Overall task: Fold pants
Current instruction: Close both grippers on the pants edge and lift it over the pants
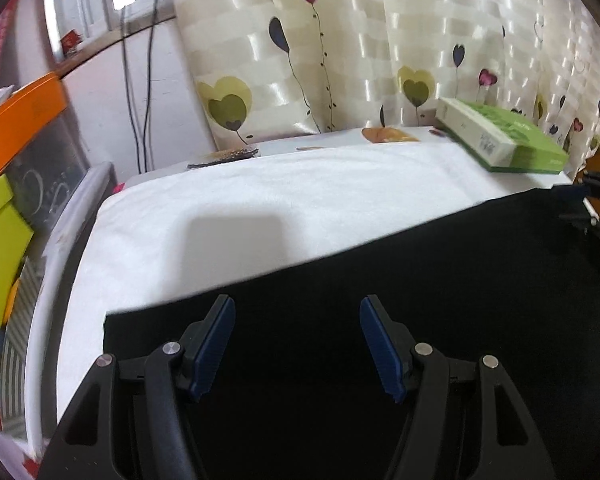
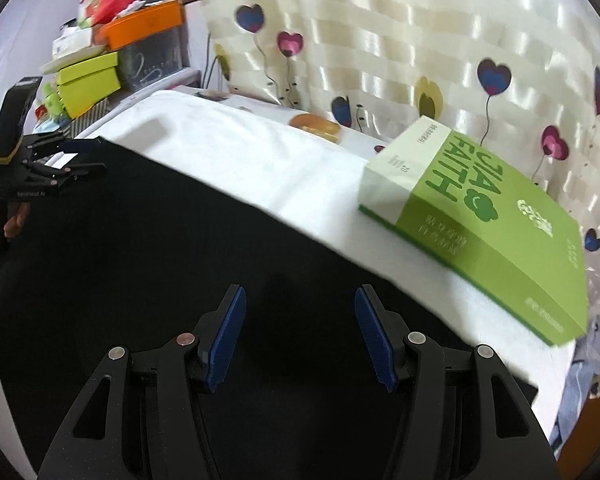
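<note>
While both sets of fingers hang spread and empty, I have the black pants laid flat beneath them on the white-covered desk.

Under my left gripper and my right gripper the cloth looks soft, limp and light, so I judge it will sag and slide unless I pinch it at an edge; the far hem just ahead of the fingertips, or the corner ahead-left of the left fingers, seems the place to take hold. A green box lies ahead-right of the right fingers, near the hem, and may crowd a fold that way. The heart-print curtain hangs well beyond.
</note>
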Demonstrator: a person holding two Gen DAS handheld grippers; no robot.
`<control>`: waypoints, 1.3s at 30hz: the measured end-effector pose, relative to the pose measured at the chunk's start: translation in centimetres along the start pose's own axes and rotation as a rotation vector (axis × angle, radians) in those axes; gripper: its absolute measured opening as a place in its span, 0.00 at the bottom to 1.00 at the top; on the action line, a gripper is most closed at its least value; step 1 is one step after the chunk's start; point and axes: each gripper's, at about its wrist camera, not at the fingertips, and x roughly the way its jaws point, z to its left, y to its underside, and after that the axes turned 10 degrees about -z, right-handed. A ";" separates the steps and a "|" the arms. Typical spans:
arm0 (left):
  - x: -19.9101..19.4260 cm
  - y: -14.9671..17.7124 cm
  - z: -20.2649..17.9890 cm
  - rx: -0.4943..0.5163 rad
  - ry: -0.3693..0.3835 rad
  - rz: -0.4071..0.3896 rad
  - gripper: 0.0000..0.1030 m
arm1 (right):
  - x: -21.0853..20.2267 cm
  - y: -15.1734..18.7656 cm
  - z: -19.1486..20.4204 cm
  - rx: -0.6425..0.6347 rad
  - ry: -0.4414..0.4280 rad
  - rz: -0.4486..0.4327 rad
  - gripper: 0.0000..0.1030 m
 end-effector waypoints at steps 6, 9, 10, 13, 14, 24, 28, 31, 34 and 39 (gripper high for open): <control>2.5 -0.5 0.0 0.037 0.051 0.036 0.66 | 2.0 -0.2 -2.2 -0.019 -0.016 0.027 0.56; 3.0 -0.5 -0.1 0.061 0.065 0.032 0.68 | 2.9 0.2 -2.5 -0.044 -0.043 0.058 0.56; 3.1 -0.7 -0.2 0.065 0.065 0.032 0.69 | 3.1 0.0 -2.7 -0.044 -0.050 0.052 0.56; 3.7 -0.9 -0.1 0.081 0.060 0.022 0.77 | 3.5 0.0 -3.2 -0.022 -0.068 0.048 0.57; 3.9 -0.9 0.1 0.056 0.072 0.028 0.77 | 3.6 0.1 -3.4 -0.003 -0.076 0.043 0.57; 3.3 -1.2 -2.1 0.118 0.163 0.023 0.06 | 2.4 0.1 -1.6 -0.125 -0.054 0.037 0.09; 1.7 -1.2 -2.3 0.113 0.122 -0.016 0.05 | -0.1 -0.2 -0.7 -0.140 -0.019 -0.021 0.09; -1.1 -1.4 -2.3 0.090 0.113 -0.067 0.06 | -3.3 -0.3 0.6 -0.151 -0.001 -0.077 0.09; -4.3 -1.1 -2.5 0.075 0.109 -0.113 0.06 | -6.7 0.3 2.3 -0.162 0.005 -0.125 0.09; -9.9 1.2 -3.2 0.030 0.123 -0.171 0.06 | -12.2 3.0 6.4 -0.180 0.015 -0.185 0.09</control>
